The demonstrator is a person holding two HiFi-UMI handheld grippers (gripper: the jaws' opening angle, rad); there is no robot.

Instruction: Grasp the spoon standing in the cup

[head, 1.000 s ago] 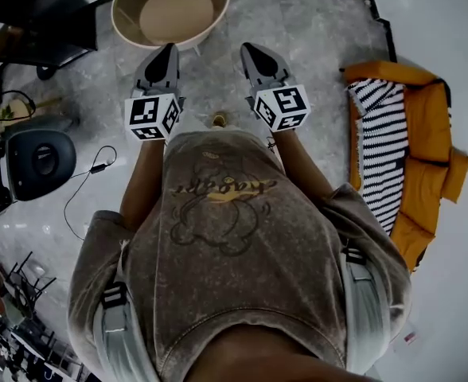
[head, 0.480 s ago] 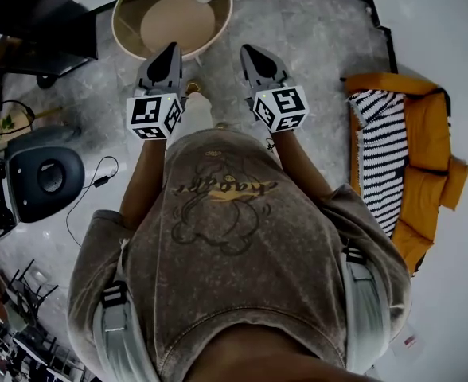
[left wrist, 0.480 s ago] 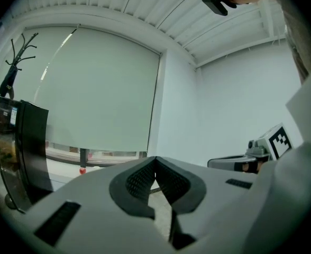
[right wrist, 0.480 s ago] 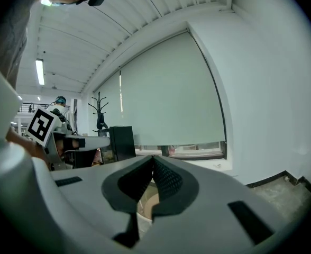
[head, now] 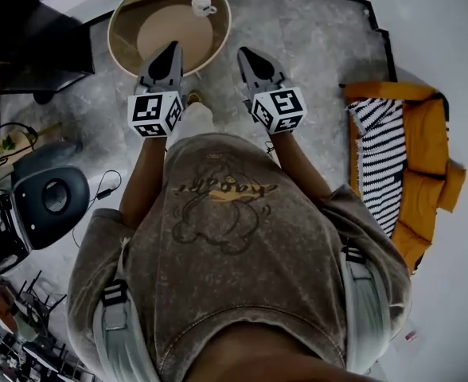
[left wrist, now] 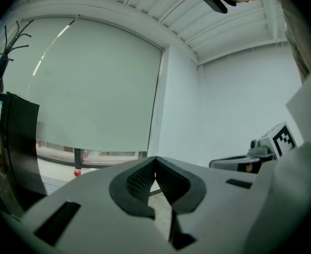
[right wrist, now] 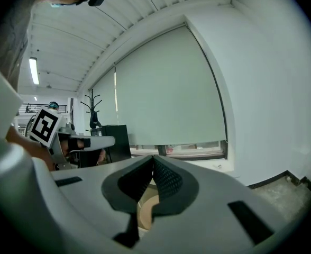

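A white cup (head: 203, 5) stands on the far side of a round beige table (head: 126, 22) at the top of the head view; the spoon in it is too small to make out. My left gripper (head: 174, 48) points at the table's near rim, jaws shut and empty. My right gripper (head: 242, 52) hovers over the floor just right of the table, also shut with nothing held. In the left gripper view the pads (left wrist: 143, 180) meet with nothing between them. The right gripper view shows closed pads (right wrist: 166, 180) with a bit of tan table (right wrist: 145, 209) below.
An orange cushioned seat (head: 425, 173) with a striped cloth (head: 377, 150) lies on the floor at right. A black round device (head: 51, 201) with a cable (head: 99, 191) sits at left, and a black cabinet (head: 35, 42) stands at top left. The floor is grey marble.
The table and cup have slid lower in the head view as the person stepped towards them. Both grippers stay shut and keep pointing forward.
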